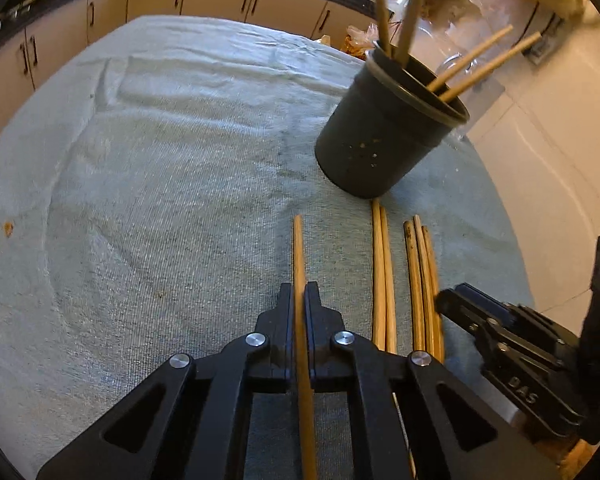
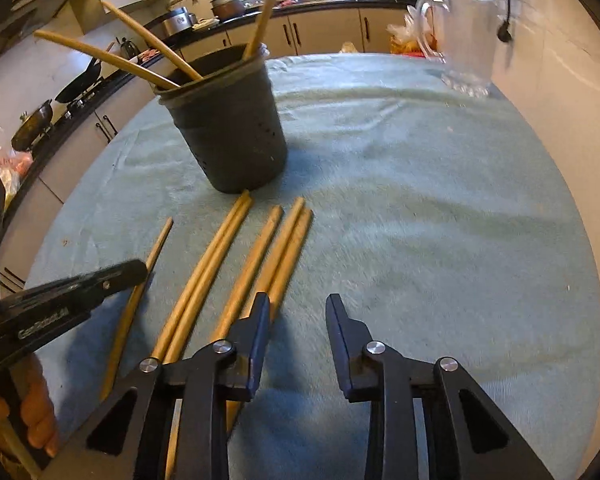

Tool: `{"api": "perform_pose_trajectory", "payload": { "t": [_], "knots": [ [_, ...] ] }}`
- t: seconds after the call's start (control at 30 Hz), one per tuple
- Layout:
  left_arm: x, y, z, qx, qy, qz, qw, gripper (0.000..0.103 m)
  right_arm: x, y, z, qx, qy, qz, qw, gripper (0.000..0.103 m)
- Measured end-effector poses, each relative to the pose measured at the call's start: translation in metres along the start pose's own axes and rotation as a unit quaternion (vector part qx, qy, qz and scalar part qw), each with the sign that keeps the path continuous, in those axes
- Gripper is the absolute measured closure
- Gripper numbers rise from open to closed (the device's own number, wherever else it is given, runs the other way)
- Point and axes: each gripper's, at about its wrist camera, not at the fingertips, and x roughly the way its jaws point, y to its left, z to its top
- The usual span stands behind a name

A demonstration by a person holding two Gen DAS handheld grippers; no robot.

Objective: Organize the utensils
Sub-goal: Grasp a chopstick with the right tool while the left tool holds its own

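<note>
From where I stand, the left gripper (image 1: 299,296) is clenched on a single chopstick (image 1: 299,248), which runs lengthwise between its fingers and points toward the holder; the stick looks low to the cloth, though whether it rests on it or is just lifted I cannot tell. The grip sits far back along the shaft, so the long free end may swing or droop when raised, and a stick held in line with the fingers could slide through them when tipped upright. To its right lie a pair of chopsticks (image 1: 383,276) and then a group of three chopsticks (image 1: 422,280), all flat on the green towel (image 1: 160,200), their far tips near the foot of the dark utensil holder (image 1: 384,136). The holder stands upright beyond them with four chopsticks (image 1: 476,62) already leaning out at wide angles; an incoming stick could strike these or the rim, and a sideways knock might tip the holder. Furthest right, the right gripper (image 2: 298,304) hangs released, jaws apart and holding nothing, its left finger (image 2: 260,320) over the outermost of the three; closing there may catch two sticks or roll them apart. The two grippers work near each other, so a clash is possible. Legible writing: "DAS" on the right gripper's body in the left view, and a partly blurred mark on the left gripper's side in the right view, seemingly beginning "Gen".
</note>
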Motion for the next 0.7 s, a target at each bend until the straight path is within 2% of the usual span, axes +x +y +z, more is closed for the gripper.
{"api": "perform_pose_trajectory", "payload": {
  "t": [0.17, 0.37, 0.5, 0.57, 0.7],
  "knots": [
    [0.000, 0.000, -0.001, 0.003, -0.005, -0.011, 0.9999, 0.096, 0.009, 0.010, 0.005, -0.020, 0.009, -0.042, 0.999, 0.086],
    [0.001, 0.008, 0.003, -0.010, 0.002, -0.025, 0.9996, 0.096, 0.014, 0.012, 0.014, -0.027, 0.022, -0.064, 0.997, 0.087],
    [-0.003, 0.012, -0.001, -0.025, 0.007, -0.027, 0.9993, 0.098, 0.016, 0.008, 0.021, -0.007, 0.031, -0.057, 0.998, 0.090],
    [-0.005, 0.014, -0.002, -0.034, 0.018, -0.018, 0.9991, 0.098, 0.012, 0.003, 0.015, 0.007, 0.034, -0.048, 0.998, 0.095],
    [-0.017, 0.020, -0.012, -0.045, 0.038, -0.002, 0.9983, 0.098, -0.003, -0.004, -0.005, 0.006, 0.035, -0.049, 0.998, 0.095]
  ]
}}
